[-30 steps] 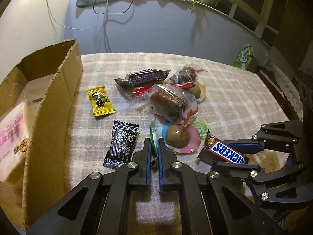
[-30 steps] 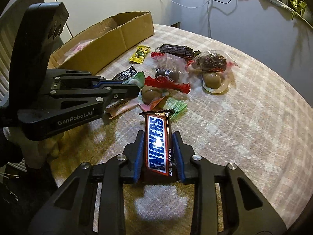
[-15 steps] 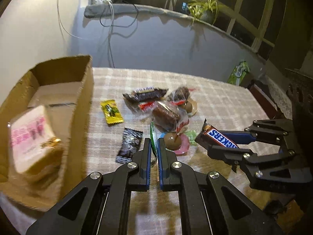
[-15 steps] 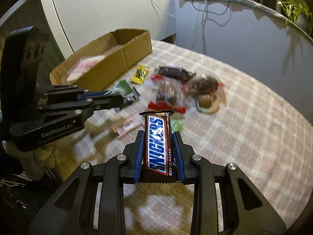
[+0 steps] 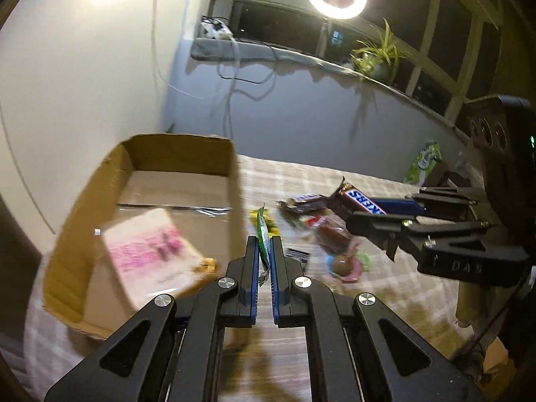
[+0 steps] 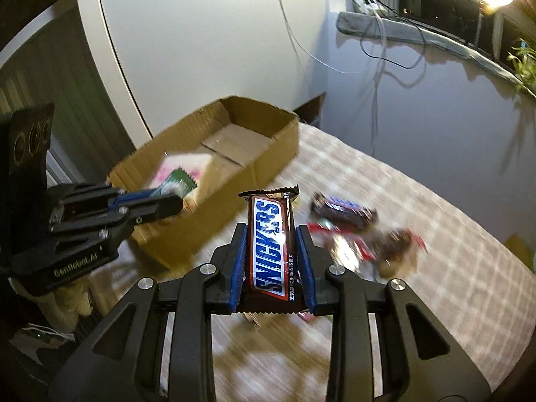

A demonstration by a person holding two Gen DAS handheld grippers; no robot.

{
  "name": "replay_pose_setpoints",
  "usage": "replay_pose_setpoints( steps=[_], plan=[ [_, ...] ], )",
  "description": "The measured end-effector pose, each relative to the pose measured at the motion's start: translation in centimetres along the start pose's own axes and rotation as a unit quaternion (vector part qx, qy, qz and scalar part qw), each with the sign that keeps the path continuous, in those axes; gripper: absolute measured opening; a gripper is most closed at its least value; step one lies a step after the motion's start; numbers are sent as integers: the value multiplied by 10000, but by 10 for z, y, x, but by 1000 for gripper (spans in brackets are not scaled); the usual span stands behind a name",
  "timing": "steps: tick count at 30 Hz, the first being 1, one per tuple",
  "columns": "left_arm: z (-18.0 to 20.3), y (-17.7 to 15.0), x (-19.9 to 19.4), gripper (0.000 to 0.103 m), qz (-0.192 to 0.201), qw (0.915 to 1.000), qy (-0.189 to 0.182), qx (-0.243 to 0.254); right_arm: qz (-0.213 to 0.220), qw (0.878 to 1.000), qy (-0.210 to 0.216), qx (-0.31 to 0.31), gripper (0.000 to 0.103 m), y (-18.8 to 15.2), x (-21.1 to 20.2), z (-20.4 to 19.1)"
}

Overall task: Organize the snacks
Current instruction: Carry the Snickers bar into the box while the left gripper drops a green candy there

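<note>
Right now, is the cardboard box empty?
No. The cardboard box already holds a pink-printed packet; bare floor shows behind it.

Brown Snickers bar (image 6: pixel 270 251) with blue lettering, tan cardboard box (image 6: pixel 268 154), beige plaid tablecloth (image 6: pixel 435 234).

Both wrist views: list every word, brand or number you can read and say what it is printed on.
"SNICKERS": on the Snickers bar clamped in the right gripper.
"GenRobot.AI": on the left gripper body, in the right wrist view.
"DAS": on the right gripper body, in the left wrist view; partial.
Small white print beside the Snickers logo: too small to read.
Pink packet in the cardboard box: blurred, unreadable.
Green wrapper in the left gripper: unreadable.
</note>
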State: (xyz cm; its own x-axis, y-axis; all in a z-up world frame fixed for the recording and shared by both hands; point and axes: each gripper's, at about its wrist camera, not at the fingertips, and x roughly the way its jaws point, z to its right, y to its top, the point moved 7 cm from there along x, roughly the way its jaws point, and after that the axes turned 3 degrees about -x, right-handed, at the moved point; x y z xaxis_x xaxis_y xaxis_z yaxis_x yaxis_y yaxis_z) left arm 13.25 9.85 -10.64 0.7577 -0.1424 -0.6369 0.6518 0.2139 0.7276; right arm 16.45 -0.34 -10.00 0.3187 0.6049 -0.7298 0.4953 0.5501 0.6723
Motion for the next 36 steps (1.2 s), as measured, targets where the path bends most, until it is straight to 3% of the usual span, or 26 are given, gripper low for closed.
replay_pose_setpoints(
  steps=[9, 20, 26, 30, 36],
  plan=[
    [-39, 0, -7, 5, 13, 9996, 187, -201, -129, 9997, 131, -147, 30, 38, 48, -30],
    [-59, 1, -1, 5, -14, 9992, 247, -312, -332, 9988, 242, -249, 30, 58, 93, -48],
    [-63, 0, 1, 5, -25, 9991, 258, -340, -333, 9987, 234, -312, 30, 59, 97, -55],
    [-62, -1, 0, 16, -11, 9992, 285, -297, -259, 9990, 242, -278, 30, 62, 92, -55],
    [-60, 1, -8, 17, 74, 9988, 328, -349, -163, 9993, 231, -240, 30, 58, 72, -48]
  ],
)
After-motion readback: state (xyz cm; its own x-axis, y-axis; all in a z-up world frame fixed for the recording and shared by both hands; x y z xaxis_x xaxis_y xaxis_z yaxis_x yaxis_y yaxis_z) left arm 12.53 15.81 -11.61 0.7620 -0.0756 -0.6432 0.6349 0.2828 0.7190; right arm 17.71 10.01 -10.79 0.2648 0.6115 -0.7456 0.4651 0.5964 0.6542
